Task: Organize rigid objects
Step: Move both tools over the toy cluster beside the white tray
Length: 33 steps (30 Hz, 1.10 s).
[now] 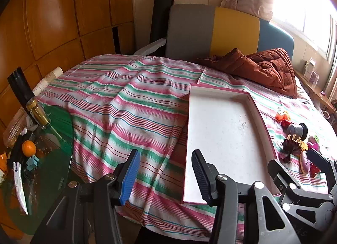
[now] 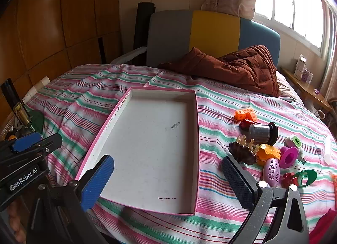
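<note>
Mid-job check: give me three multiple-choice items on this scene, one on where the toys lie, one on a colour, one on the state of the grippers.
1. Where does the toy pile lie relative to the pink-rimmed tray?
A. inside it
B. on the bedspread to its right
C. on the glass table

2. What colour is the egg-shaped toy?
A. purple
B. green
C. black

3. What do the right gripper and left gripper hold?
A. each a toy
B. the tray between them
C. nothing, both open

Answers: 1 B, the tray floor is bare and the toys sit beside it; 2 A, its shell is pale purple; 3 C, both pairs of fingers are spread with nothing between.
</note>
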{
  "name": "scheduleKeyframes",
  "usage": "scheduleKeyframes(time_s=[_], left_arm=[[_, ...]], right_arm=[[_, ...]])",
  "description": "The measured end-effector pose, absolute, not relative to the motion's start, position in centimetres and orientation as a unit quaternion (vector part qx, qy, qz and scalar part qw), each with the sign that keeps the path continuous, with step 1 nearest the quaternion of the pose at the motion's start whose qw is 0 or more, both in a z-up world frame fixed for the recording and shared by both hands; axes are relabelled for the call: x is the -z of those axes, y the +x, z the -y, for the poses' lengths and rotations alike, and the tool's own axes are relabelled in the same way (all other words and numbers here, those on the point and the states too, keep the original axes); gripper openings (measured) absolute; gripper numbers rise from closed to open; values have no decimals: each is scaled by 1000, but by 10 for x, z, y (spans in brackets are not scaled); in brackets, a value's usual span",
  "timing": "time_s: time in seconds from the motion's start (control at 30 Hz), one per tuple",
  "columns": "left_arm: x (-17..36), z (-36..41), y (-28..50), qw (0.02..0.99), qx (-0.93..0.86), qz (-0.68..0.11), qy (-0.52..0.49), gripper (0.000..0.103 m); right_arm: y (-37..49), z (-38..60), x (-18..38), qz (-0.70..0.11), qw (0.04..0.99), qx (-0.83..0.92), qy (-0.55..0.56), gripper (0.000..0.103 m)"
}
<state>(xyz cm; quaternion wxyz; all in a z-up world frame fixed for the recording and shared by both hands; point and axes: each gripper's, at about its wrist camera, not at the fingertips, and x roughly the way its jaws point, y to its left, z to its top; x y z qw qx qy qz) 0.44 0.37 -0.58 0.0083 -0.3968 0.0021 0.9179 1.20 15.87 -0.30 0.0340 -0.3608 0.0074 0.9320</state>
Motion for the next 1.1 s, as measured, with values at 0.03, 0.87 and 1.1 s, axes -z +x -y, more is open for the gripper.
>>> scheduleKeyframes(time_s=[0.03, 0.87, 1.1], left_arm=[[6, -4, 5, 7, -918, -3, -396, 51], [5, -7, 6, 12, -918, -10, -397, 51], [5, -10, 7, 17, -917, -17, -398, 51]], right_arm=[[12, -159, 3, -6, 35, -932, -360, 103], [12, -156, 1, 7, 29, -934, -357, 103], [12, -163, 0, 5, 33, -934, -355, 103]])
